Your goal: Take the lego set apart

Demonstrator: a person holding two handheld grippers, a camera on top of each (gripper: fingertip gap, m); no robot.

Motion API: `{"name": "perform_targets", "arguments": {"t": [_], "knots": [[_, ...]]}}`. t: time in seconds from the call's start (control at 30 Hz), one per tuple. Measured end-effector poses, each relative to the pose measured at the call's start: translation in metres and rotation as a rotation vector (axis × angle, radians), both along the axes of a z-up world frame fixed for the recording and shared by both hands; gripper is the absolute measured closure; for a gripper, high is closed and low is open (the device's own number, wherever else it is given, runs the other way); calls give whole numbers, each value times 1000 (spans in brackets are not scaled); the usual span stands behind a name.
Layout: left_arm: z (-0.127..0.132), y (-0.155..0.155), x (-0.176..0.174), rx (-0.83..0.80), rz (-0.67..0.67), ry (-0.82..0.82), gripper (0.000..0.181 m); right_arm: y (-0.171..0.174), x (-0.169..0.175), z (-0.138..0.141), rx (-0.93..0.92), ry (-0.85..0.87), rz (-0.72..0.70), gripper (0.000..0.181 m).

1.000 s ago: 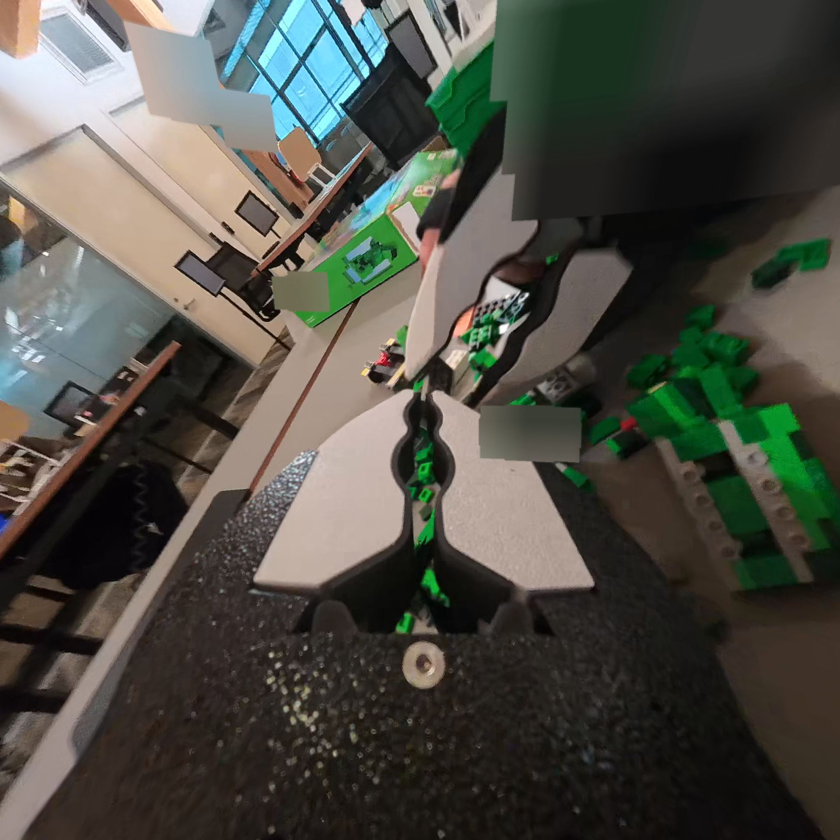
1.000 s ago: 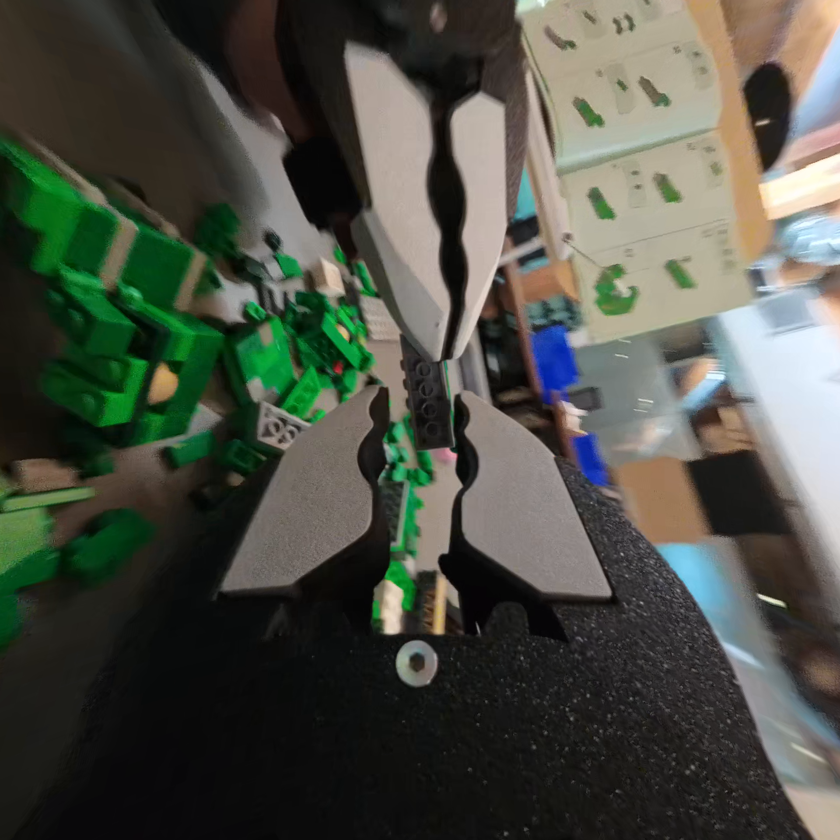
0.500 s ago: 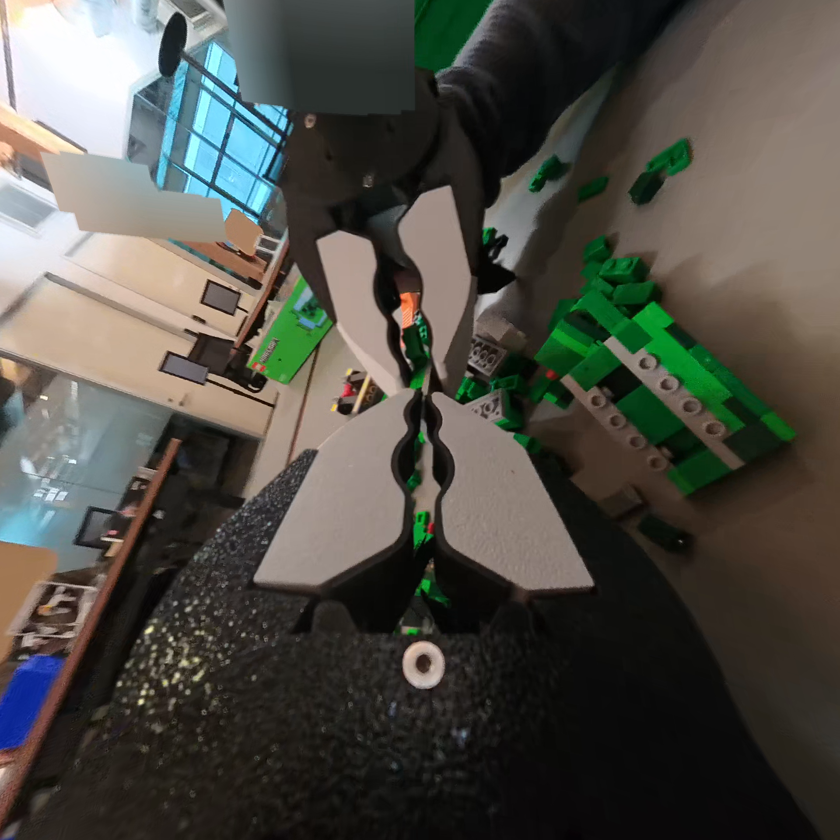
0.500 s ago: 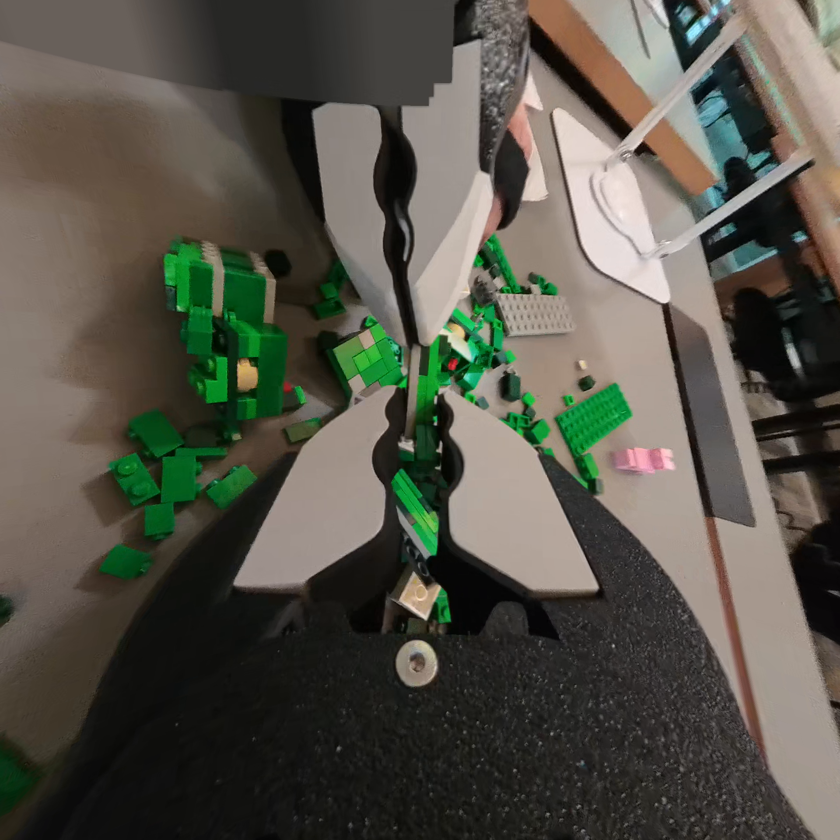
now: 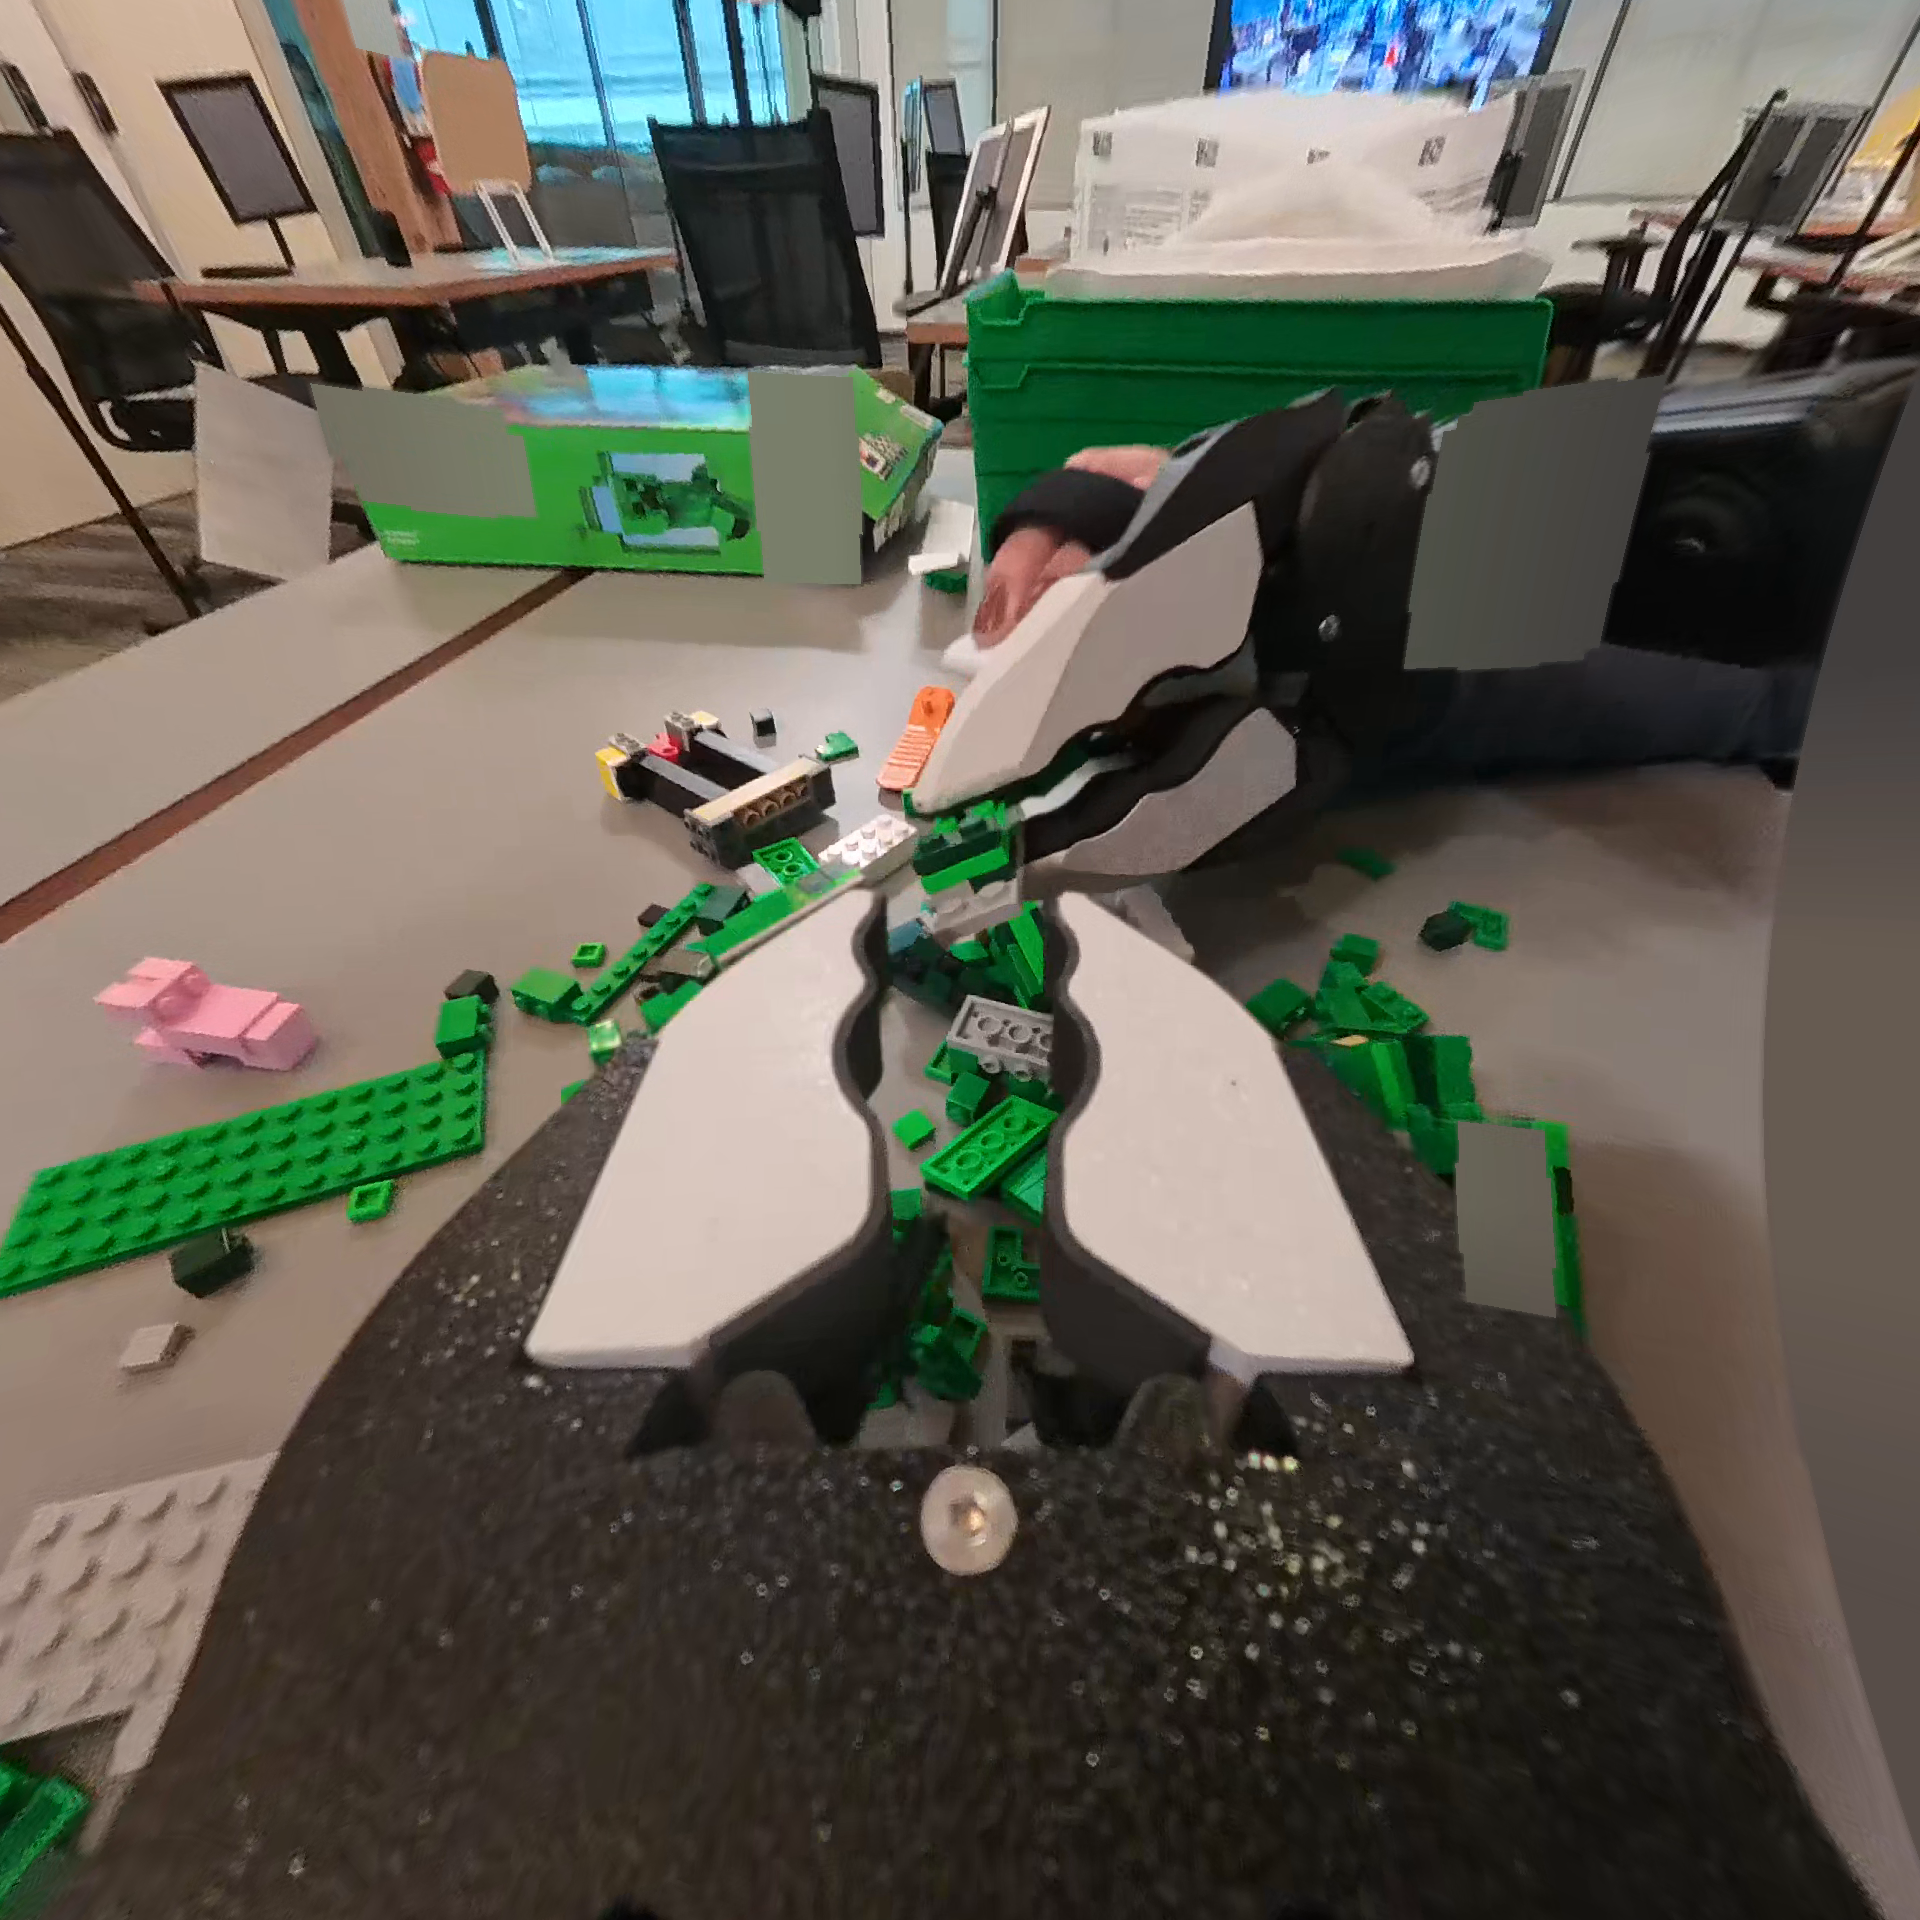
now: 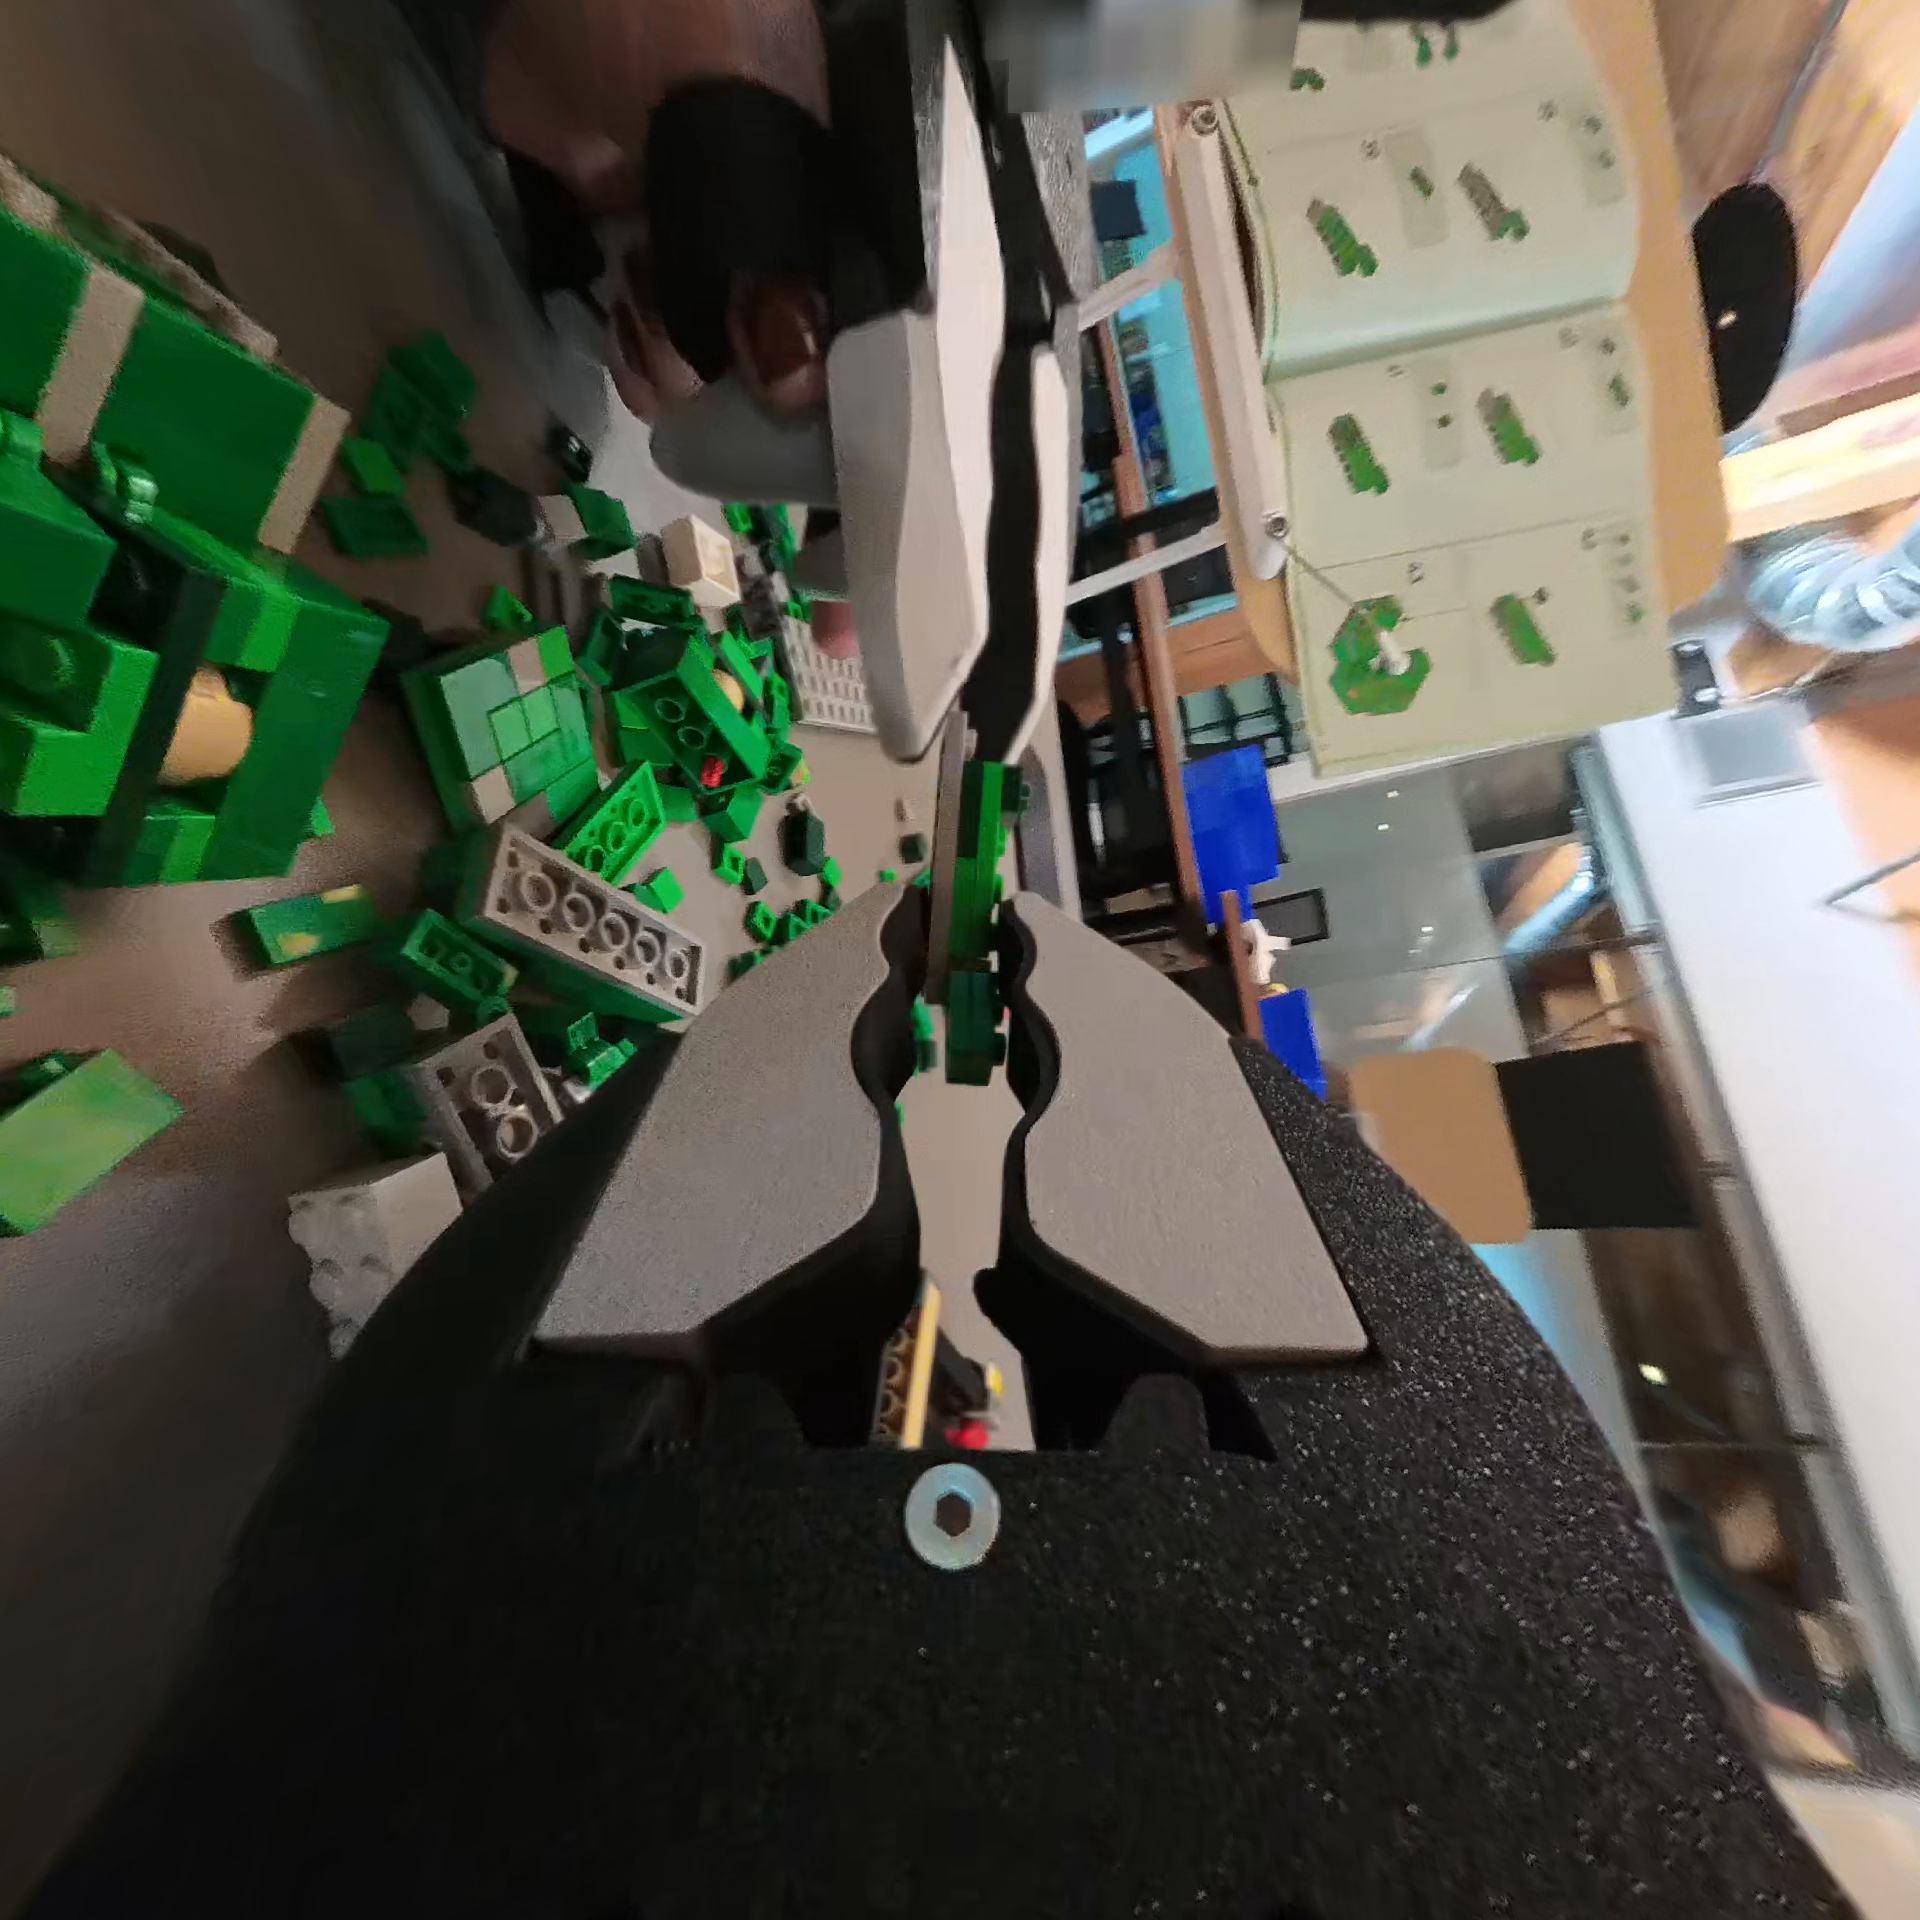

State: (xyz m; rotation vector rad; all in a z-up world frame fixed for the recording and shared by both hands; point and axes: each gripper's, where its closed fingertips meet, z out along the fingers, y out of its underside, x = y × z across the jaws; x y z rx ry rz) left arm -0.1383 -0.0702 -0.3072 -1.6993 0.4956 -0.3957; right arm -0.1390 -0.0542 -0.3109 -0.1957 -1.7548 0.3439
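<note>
At the centre of the right wrist view, the right claw (image 6: 963,909) is pinched on a small green brick stack (image 6: 977,831) held above the tabletop (image 5: 416,790). The left claw (image 5: 971,909) stands partly apart at the stack's far end, not clamped. The stack looks light, rigid and slick, so grip its flat sides near a seam. Loose bricks (image 5: 987,1138) crowd the space below, with bare room at the frame's left.
</note>
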Motion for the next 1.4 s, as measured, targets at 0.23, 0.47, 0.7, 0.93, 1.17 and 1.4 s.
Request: {"name": "perform_targets", "arguments": {"t": [0.23,0.47,0.7,0.93,1.17,1.4], "knots": [[-3,-1,4,-16,-20,11,164,-4,0,7,147,95,-28,169],[-2,-1,5,-18,-29,1,165,-4,0,9,237,138,-49,169],[-13,2,0,-37,14,127,165,-10,6,-2,-134,-138,63,145],[-31,-4,14,22,-60,434,165,-18,11,-26,-317,-484,44,156],[-28,-6,18,38,-92,377,164,-23,14,-28,-271,-516,46,163],[-5,-8,17,-116,-169,-91,162,-18,5,-12,-112,-295,26,163]]}}
